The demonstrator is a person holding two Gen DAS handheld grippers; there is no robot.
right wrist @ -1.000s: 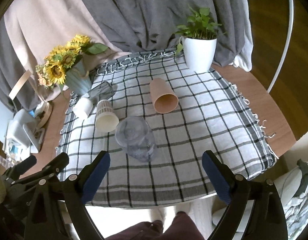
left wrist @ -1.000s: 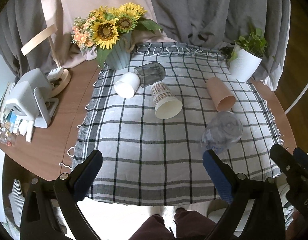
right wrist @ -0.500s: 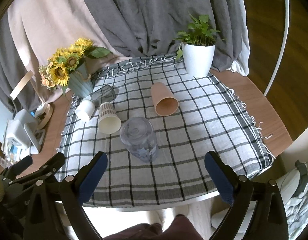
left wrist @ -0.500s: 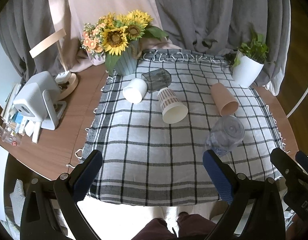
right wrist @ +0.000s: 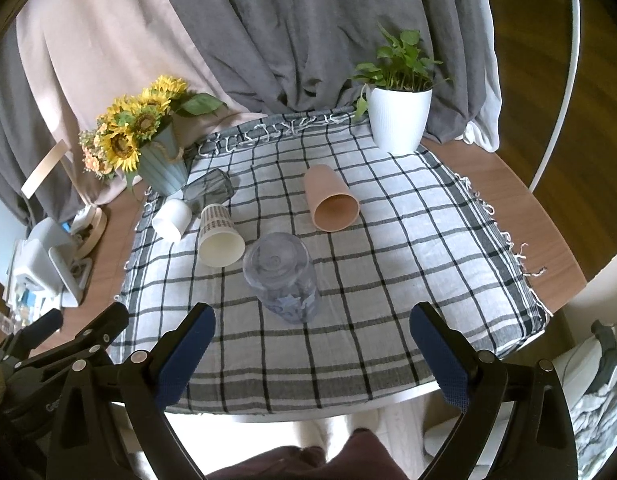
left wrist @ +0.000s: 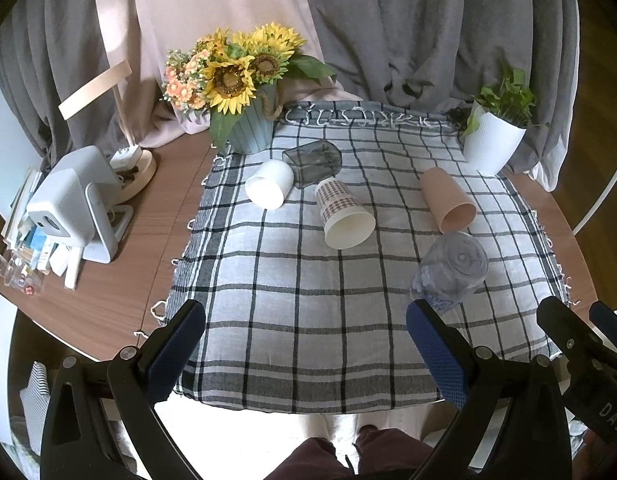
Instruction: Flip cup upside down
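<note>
Several cups rest on a checked cloth (left wrist: 292, 304). A clear plastic cup (left wrist: 450, 270) (right wrist: 282, 276) stands upside down, nearest to me. A pink cup (left wrist: 448, 204) (right wrist: 332, 200), a patterned paper cup (left wrist: 342, 216) (right wrist: 220, 232), a white cup (left wrist: 268, 188) (right wrist: 170, 218) and a dark glass cup (left wrist: 314, 162) (right wrist: 210, 190) lie on their sides. My left gripper (left wrist: 306, 344) is open and empty at the cloth's near edge. My right gripper (right wrist: 312, 348) is open and empty, just short of the clear cup.
A sunflower vase (left wrist: 244, 92) stands at the cloth's back left corner. A white plant pot (left wrist: 492, 144) stands at the back right. A white device (left wrist: 70, 204) and small clutter sit on the wooden table (left wrist: 156, 208) to the left.
Both grippers have drawn back and up from the table, so the cups look farther away. The cups have not moved. Both stay open.
</note>
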